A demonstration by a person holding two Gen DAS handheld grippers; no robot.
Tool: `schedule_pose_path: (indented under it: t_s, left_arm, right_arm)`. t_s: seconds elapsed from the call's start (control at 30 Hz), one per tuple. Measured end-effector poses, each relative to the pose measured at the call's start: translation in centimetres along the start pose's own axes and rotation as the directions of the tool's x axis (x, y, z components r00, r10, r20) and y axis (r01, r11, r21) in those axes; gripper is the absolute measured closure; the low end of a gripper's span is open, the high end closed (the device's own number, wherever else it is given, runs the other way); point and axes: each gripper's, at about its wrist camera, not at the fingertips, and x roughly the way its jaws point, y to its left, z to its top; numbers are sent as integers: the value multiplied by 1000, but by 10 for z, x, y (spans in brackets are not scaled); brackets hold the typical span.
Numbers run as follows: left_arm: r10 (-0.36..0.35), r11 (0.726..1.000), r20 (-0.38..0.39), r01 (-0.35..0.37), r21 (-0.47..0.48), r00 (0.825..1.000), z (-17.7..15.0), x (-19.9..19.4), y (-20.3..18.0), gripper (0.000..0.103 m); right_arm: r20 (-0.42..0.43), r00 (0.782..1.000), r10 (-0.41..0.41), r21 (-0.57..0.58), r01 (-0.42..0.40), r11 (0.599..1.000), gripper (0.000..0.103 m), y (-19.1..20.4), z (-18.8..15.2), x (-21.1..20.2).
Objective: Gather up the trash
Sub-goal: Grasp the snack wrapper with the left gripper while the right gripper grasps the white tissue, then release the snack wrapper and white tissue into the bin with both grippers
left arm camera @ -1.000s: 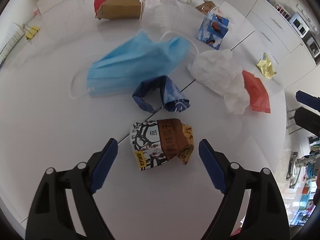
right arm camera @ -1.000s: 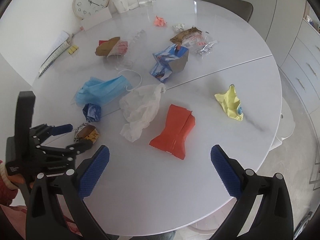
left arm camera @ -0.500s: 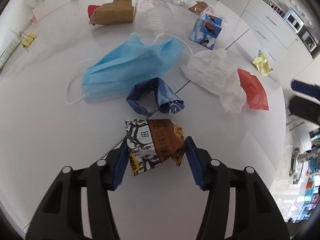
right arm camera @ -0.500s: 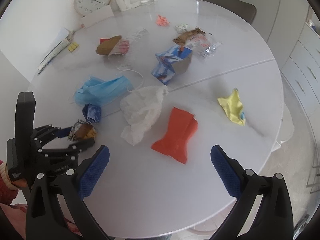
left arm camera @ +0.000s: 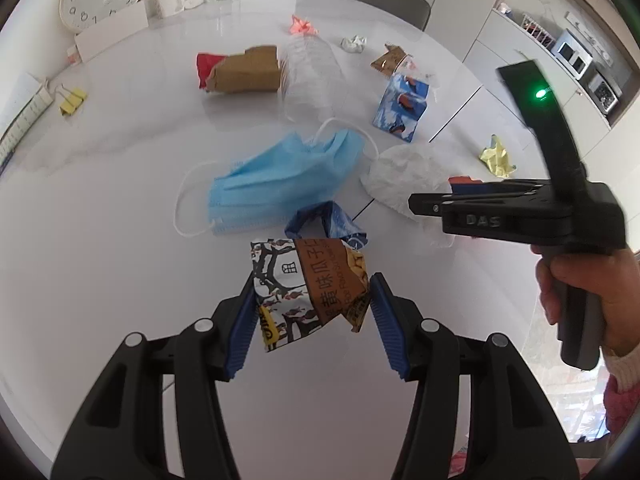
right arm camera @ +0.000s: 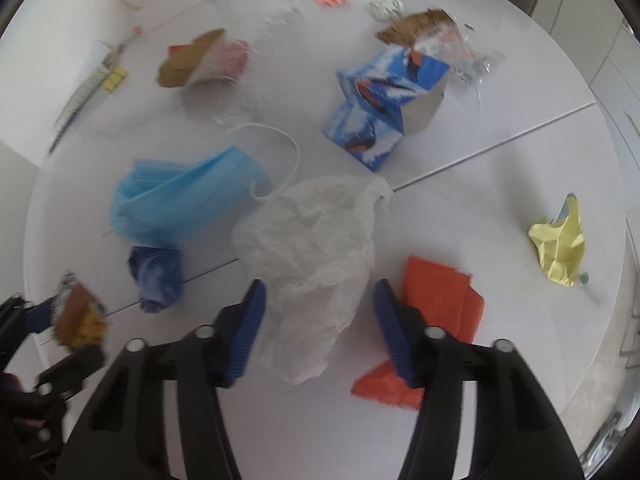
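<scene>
My left gripper [left arm camera: 312, 292] is shut on a crumpled brown and white snack wrapper [left arm camera: 308, 280] and holds it a little above the white table [left arm camera: 100, 240]. The same wrapper [right arm camera: 78, 316] shows at the lower left of the right wrist view. My right gripper [right arm camera: 318, 300] points down over a crumpled white plastic bag [right arm camera: 316, 232]. Its jaws are closing, with the near part of the bag between them. A hand holds that gripper [left arm camera: 434, 194] at the right of the left wrist view.
Near the bag lie a blue face mask [left arm camera: 280, 176], a dark blue wrapper [left arm camera: 332, 220], an orange wrapper [right arm camera: 436, 296], a yellow paper [right arm camera: 560, 240] and a blue carton [right arm camera: 380, 112]. A clear bottle [left arm camera: 308, 72] and a brown bag [left arm camera: 244, 70] lie farther back.
My left gripper shut on the snack wrapper and lifted it. My right gripper came down and left from above the orange wrapper to the white bag, and its jaws narrowed.
</scene>
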Motion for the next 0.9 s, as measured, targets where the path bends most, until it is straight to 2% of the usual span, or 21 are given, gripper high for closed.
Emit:
schedule_pose_path:
  t_s: [0.03,0.1,0.37,0.5,0.67,0.8,0.9]
  left_arm:
    - [-1,1000,0,1,3,1000,2,-2,0,50]
    - [-2,1000,8,1,16,1000,6,-4,-2,50]
    - [-22,998,26,20,61,999,15,-18,-28,50]
    - [-59,991,51,52,123,997,20,-33,-63,50]
    - [-150,967,65,133,215,987,24,-45,-129,50]
    - [-235,931,33,215,297,971,20,-45,-192,50]
    - [-273,903,7,254,348,962,12,-42,-232,50]
  right_arm:
    - [1,1000,0,-3,0,1000,78,0,0,-1]
    - [5,1000,21,3,-21,1000,89,-1,0,-4]
    - [90,992,91,45,-95,994,92,-18,-6,-47]
    - [143,986,88,76,-99,992,91,-47,-29,-87]
    - [190,981,26,140,-53,989,91,-98,-73,-136]
    - [209,976,-55,233,5,973,91,-150,-125,-172]
    - [206,973,-105,303,38,952,91,-185,-165,-189]
